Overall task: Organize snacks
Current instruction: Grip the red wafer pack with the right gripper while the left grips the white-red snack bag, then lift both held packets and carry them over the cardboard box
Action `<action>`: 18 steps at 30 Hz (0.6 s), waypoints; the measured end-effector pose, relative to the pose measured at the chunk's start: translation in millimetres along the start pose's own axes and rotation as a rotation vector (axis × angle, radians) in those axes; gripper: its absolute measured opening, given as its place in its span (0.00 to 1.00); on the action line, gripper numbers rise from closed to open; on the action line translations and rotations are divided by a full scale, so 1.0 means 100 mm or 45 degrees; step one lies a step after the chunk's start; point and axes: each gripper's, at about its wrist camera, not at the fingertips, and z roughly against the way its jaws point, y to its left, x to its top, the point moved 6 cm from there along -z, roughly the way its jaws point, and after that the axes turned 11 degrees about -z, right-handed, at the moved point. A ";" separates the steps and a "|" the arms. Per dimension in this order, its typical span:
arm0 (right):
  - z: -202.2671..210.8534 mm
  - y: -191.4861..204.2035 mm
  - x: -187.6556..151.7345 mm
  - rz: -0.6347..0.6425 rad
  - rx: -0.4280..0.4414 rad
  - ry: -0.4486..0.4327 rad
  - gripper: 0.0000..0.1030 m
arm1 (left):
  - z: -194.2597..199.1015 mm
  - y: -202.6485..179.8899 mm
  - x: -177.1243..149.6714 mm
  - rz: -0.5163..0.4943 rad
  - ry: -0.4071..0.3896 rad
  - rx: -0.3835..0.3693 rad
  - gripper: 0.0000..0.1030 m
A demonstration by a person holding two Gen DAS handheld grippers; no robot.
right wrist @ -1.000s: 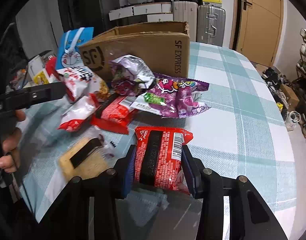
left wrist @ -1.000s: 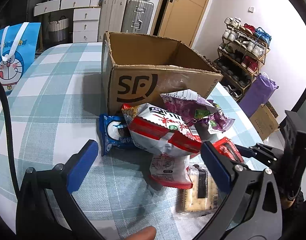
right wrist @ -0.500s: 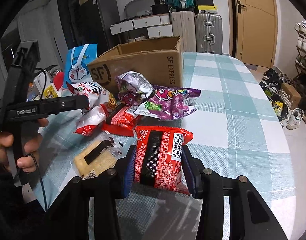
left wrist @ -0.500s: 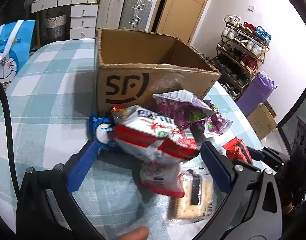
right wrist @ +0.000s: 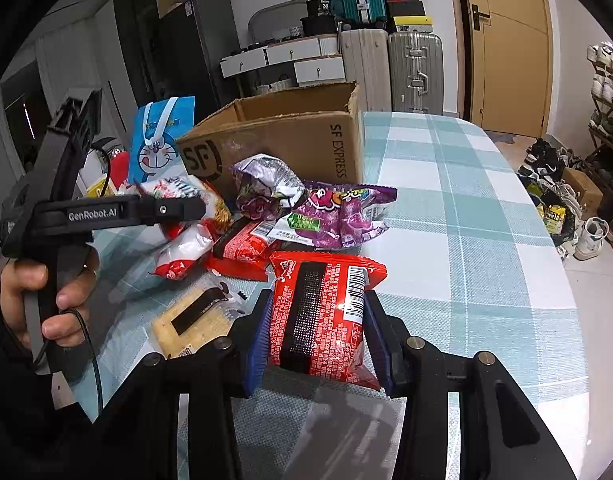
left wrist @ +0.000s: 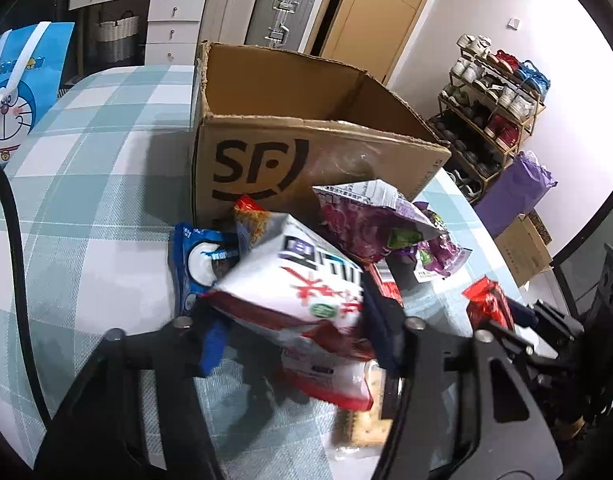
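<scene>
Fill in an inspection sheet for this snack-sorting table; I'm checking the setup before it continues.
Surface: teal-and-white checked tablecloth.
Job's things: open brown cardboard box, nothing visible inside; loose snack packets before it, including purple candy bag.
Clutter: blue cartoon gift bag.
Grippers: left gripper has just closed on white-and-red snack bag; right gripper clamps red snack packet.
Cables: black cable over the table.
Surroundings: suitcases, shoe rack.

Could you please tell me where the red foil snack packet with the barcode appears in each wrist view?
Left wrist view: the red foil snack packet sits at the right edge, partly hidden.
Right wrist view: it is at bottom centre, clamped in the right gripper.
Shared landmark: the brown cardboard SF box stands behind the snacks.
</scene>
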 end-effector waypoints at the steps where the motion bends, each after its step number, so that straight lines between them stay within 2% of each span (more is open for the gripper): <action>1: 0.02 0.00 0.00 -0.001 0.002 -0.005 0.42 | 0.01 0.00 -0.01 -0.005 -0.008 -0.002 0.48; 12: 0.04 0.02 0.02 -0.004 0.008 -0.024 0.42 | 0.20 0.06 -0.14 -0.011 -0.061 0.018 0.46; 18: 0.11 0.06 0.06 -0.004 0.010 -0.054 0.42 | 0.39 0.04 -0.16 -0.020 -0.124 0.016 0.46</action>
